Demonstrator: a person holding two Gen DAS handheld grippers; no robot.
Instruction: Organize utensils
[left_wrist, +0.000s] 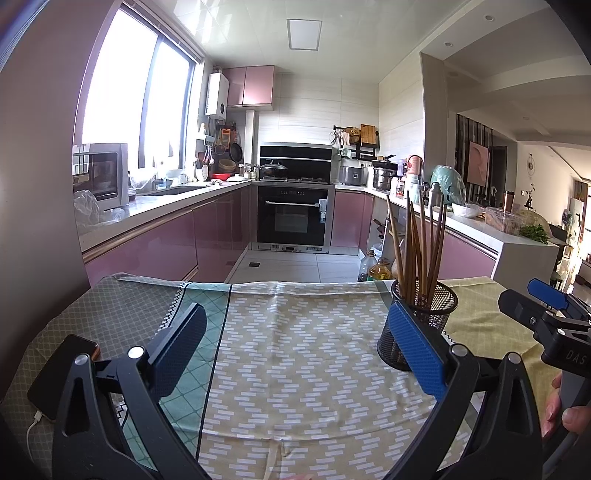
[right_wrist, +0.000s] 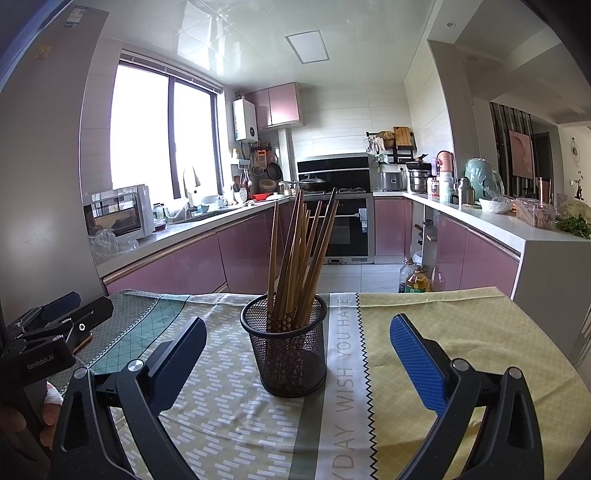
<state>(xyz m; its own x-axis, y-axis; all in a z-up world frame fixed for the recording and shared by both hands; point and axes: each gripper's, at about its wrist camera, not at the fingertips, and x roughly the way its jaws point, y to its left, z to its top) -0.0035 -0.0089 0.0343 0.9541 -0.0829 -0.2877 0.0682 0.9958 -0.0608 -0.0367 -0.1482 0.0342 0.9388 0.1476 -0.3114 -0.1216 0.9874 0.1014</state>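
A black mesh cup (right_wrist: 287, 350) stands on the patterned tablecloth (right_wrist: 229, 413) with several brown wooden chopsticks (right_wrist: 303, 254) upright in it. My right gripper (right_wrist: 295, 354) is open, its fingers apart on either side of the cup and a little short of it. In the left wrist view the cup (left_wrist: 424, 317) and chopsticks (left_wrist: 417, 243) sit at the right, partly behind my right-hand finger. My left gripper (left_wrist: 295, 347) is open and empty over bare cloth. Each gripper shows at the edge of the other's view: the right one (left_wrist: 543, 306), the left one (right_wrist: 55, 317).
A phone (left_wrist: 62, 373) on a white cable lies at the table's left edge. Beyond the far table edge is a kitchen floor with oil bottles (right_wrist: 415, 277), pink cabinets, an oven (left_wrist: 291, 218) and a cluttered counter on the right (right_wrist: 517, 218).
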